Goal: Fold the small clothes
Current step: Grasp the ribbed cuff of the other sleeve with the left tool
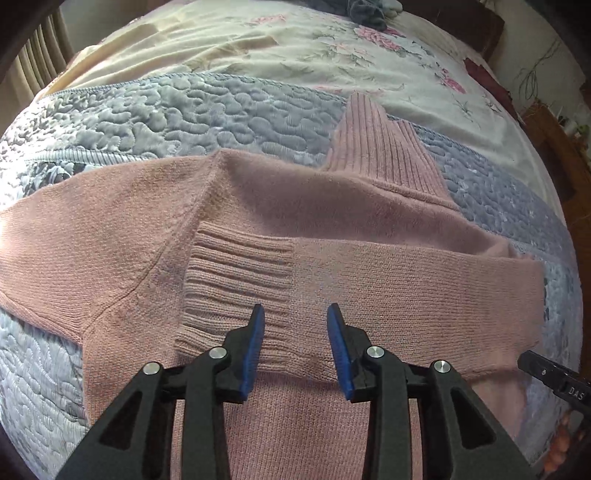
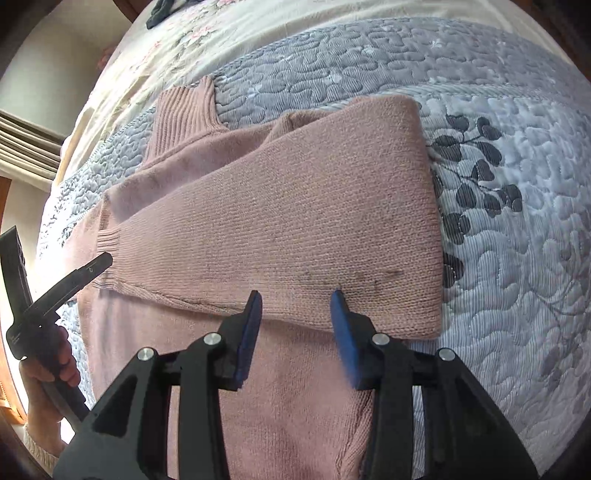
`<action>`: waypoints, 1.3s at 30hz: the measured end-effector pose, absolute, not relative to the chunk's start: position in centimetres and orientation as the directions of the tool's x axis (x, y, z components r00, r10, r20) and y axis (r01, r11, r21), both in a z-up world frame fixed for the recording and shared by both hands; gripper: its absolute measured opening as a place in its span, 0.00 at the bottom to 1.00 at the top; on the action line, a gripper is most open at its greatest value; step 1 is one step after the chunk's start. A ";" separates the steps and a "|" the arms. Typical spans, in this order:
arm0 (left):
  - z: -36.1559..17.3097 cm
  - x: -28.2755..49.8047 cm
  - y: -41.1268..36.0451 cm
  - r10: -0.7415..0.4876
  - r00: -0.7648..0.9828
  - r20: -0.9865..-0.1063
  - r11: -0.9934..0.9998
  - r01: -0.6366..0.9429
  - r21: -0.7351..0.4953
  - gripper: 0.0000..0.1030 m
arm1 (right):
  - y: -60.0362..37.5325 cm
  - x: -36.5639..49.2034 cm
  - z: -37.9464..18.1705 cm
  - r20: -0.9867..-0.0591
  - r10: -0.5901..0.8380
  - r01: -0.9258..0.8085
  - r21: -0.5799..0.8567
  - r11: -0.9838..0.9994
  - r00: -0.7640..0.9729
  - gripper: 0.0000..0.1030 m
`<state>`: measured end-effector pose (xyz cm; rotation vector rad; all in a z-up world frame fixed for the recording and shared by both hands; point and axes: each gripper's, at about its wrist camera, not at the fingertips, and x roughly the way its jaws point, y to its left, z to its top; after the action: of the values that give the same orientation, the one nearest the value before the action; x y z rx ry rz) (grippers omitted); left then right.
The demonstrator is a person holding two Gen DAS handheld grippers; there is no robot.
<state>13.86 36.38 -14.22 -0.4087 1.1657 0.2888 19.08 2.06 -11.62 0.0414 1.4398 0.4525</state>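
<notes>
We see one pink sweater (image 1: 295, 206) flat on the blue quilt (image 1: 155, 110), one sleeve (image 2: 280, 229) folded across its body, ribbed collar (image 1: 376, 147) at its far edge. Two grippers: our left gripper (image 1: 295, 314) over the sleeve cuff (image 1: 236, 280), jaws apart, gripping nothing; right gripper (image 2: 297, 299) over the sleeve fold, likewise released. No containers.

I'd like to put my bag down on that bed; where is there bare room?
Free: the grey quilt right of the pink sweater, and the floral sheet beyond its ribbed collar. Crowded: the middle, where the sweater lies with both open tongs over it, and the dark clothes at the far edge.
</notes>
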 end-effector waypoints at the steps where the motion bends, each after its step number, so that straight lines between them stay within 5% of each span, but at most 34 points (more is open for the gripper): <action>1: -15.1 13.9 36.4 0.012 0.354 -0.935 0.893 -0.424 -0.149 0.34 | 2.0 19.1 -12.2 -0.946 0.319 -0.269 0.292 0.918 0.062 0.37; 11: -14.7 12.7 38.5 -0.073 0.365 -0.928 0.860 -0.448 -0.244 0.36 | 3.2 19.0 -11.5 -0.956 0.282 -0.257 0.253 0.933 0.082 0.40; 13: -12.7 10.5 39.9 -0.053 0.410 -0.911 0.842 -0.472 -0.261 0.63 | 3.8 18.3 -9.2 -0.932 0.343 -0.282 0.300 0.911 0.114 0.47; 15: -11.0 7.6 42.0 -0.001 0.446 -0.895 0.822 -0.510 -0.254 0.69 | 4.9 17.3 -7.6 -0.917 0.384 -0.312 0.334 0.889 0.112 0.49; 25: -11.2 -6.0 58.9 0.225 0.350 -0.909 0.611 -0.777 -0.148 0.69 | 13.3 12.6 -9.3 -0.909 0.417 -0.416 0.373 0.830 0.017 0.50; 39: -14.5 -10.1 72.5 0.233 0.462 -0.856 0.354 -0.860 -0.368 0.68 | 18.0 9.6 -12.9 -0.933 0.360 -0.454 0.329 0.828 -0.019 0.50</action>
<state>-10.07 72.49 -14.47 -0.9472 0.7979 0.8126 9.62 18.01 -12.87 -0.0795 1.4521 0.6481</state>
